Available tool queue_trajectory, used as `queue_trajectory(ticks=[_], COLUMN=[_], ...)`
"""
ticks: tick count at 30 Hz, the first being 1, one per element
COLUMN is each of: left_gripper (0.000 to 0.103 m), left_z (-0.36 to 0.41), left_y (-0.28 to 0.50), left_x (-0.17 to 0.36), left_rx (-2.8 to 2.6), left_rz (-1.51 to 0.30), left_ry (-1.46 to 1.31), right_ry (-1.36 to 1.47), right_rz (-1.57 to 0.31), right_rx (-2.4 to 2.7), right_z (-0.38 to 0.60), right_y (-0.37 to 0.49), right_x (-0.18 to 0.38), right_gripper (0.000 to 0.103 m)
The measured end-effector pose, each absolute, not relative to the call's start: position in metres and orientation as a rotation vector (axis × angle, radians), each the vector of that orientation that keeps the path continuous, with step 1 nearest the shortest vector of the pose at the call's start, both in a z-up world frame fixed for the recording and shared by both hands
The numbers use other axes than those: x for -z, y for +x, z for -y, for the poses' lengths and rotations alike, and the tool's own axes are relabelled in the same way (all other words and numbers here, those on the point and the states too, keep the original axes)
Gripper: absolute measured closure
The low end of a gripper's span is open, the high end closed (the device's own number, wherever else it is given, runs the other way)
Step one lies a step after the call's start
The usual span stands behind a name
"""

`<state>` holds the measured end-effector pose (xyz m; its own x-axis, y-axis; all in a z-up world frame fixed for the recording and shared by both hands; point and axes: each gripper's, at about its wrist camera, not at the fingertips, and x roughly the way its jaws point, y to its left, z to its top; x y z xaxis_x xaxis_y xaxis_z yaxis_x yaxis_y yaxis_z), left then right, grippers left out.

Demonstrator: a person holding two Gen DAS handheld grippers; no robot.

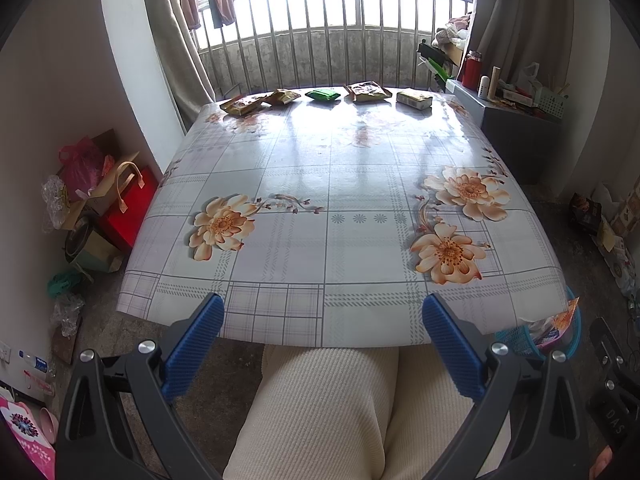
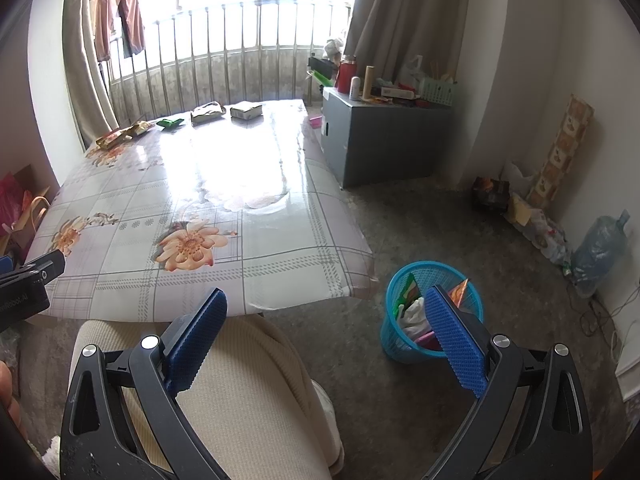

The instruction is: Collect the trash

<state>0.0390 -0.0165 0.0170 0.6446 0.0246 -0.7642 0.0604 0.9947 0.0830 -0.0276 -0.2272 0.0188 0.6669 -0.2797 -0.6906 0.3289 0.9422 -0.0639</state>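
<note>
Several snack wrappers lie in a row along the far edge of the flowered table (image 1: pixel 320 184): a brown packet (image 1: pixel 241 104), another brown one (image 1: pixel 283 97), a green one (image 1: pixel 323 95), a crumpled tan one (image 1: pixel 368 92) and a yellowish box-like pack (image 1: pixel 414 99). They also show in the right wrist view, such as the green packet (image 2: pixel 170 122) and the pack (image 2: pixel 246 111). A blue mesh bin (image 2: pixel 432 316) with wrappers inside stands on the floor by the table's near right corner. My left gripper (image 1: pixel 323 316) is open and empty at the near table edge. My right gripper (image 2: pixel 326 312) is open and empty, above my knee beside the bin.
A grey cabinet (image 2: pixel 380 140) with bottles and clutter stands right of the table. Bags and boxes (image 1: pixel 100 200) pile on the floor at the left wall. A metal railing (image 1: pixel 320 40) and curtains are behind the table. A water jug (image 2: pixel 600 248) sits by the right wall.
</note>
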Motion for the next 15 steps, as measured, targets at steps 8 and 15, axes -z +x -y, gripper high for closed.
queue_trajectory(ticks=[8, 15], left_gripper=[0.006, 0.006], left_z=[0.0161, 0.0149], left_y=[0.0386, 0.0385], left_x=[-0.0169, -0.0168], left_rx=[0.02, 0.02], left_rz=[-0.87, -0.87], left_ry=[0.104, 0.106], right_ry=[0.069, 0.068], right_rz=[-0.767, -0.766], right_rx=[0.346, 0.347], right_z=[0.2264, 0.2262], right_y=[-0.0278, -0.0276], right_x=[-0.0199, -0.0199], right_gripper=[0.008, 0.008])
